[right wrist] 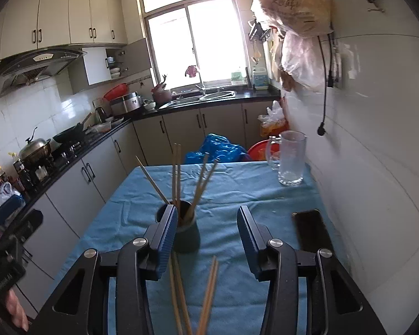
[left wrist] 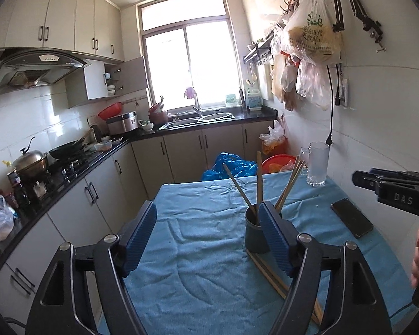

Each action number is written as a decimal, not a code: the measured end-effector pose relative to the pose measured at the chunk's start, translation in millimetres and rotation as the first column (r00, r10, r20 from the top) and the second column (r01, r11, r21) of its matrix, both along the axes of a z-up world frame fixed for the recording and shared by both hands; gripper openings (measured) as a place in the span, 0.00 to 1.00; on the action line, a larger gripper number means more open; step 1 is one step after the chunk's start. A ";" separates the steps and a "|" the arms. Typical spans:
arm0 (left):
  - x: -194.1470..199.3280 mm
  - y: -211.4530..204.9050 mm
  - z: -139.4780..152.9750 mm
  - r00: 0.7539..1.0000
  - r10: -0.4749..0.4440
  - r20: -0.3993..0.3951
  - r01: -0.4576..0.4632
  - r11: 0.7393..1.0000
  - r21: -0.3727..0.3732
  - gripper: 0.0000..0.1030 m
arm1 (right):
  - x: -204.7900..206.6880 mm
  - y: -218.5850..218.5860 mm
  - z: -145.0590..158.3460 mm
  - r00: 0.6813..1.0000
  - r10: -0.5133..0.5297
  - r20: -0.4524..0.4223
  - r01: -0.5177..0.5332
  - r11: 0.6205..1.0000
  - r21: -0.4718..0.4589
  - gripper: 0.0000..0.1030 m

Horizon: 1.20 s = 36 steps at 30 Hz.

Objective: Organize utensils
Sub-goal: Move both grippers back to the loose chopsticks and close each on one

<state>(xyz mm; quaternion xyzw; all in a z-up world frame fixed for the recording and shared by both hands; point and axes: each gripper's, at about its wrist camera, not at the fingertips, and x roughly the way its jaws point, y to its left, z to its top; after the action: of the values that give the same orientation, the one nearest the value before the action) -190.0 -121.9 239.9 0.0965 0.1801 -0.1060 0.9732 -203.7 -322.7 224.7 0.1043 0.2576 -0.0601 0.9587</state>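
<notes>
Several thin wooden chopsticks point(right wrist: 178, 178) stand fanned in a dark round cup point(right wrist: 185, 233) on the wrinkled blue terry cloth point(left wrist: 198, 240); more point(right wrist: 192, 298) lie flat before it. Both ribbed-pad grippers, left point(left wrist: 209, 237) and right point(right wrist: 206, 240), gape empty.

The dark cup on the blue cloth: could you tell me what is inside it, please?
Several wooden chopsticks stand in the dark cup, fanning outwards. Their lower ends and the cup's bottom are hidden by its wall. More chopsticks lie loose on the blue cloth.
</notes>
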 end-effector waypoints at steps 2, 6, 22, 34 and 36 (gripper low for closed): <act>-7.5 3.0 0.2 1.000 0.003 0.005 -0.003 1.000 -0.006 0.74 | -11.9 -3.1 -0.4 1.000 -0.014 -0.001 0.014 1.000 -0.011 0.49; -20.9 8.3 0.4 1.000 0.004 0.016 -0.003 1.000 -0.015 0.75 | -30.4 -13.8 -1.9 0.999 -0.042 -0.007 0.042 0.999 -0.017 0.50; -25.3 10.5 -13.6 1.000 0.011 -0.022 -0.011 1.000 -0.005 0.78 | -58.6 -51.4 -18.0 0.987 -0.142 -0.071 0.136 0.986 -0.095 0.56; 31.8 17.3 -98.0 0.957 0.000 -0.291 -0.004 1.000 -0.011 0.78 | -11.9 -8.7 -128.9 0.937 0.103 -0.334 -0.093 0.995 0.047 0.57; 42.3 15.6 -116.7 0.936 -0.020 -0.353 0.013 1.000 -0.022 0.78 | -3.1 1.7 -148.6 0.919 0.145 -0.366 -0.126 0.989 0.076 0.45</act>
<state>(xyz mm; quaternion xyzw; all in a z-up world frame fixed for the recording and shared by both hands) -147.7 -106.2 123.2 0.0678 0.3498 -0.1315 0.9251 -206.8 -321.0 76.1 0.0976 0.4418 -0.0058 0.8918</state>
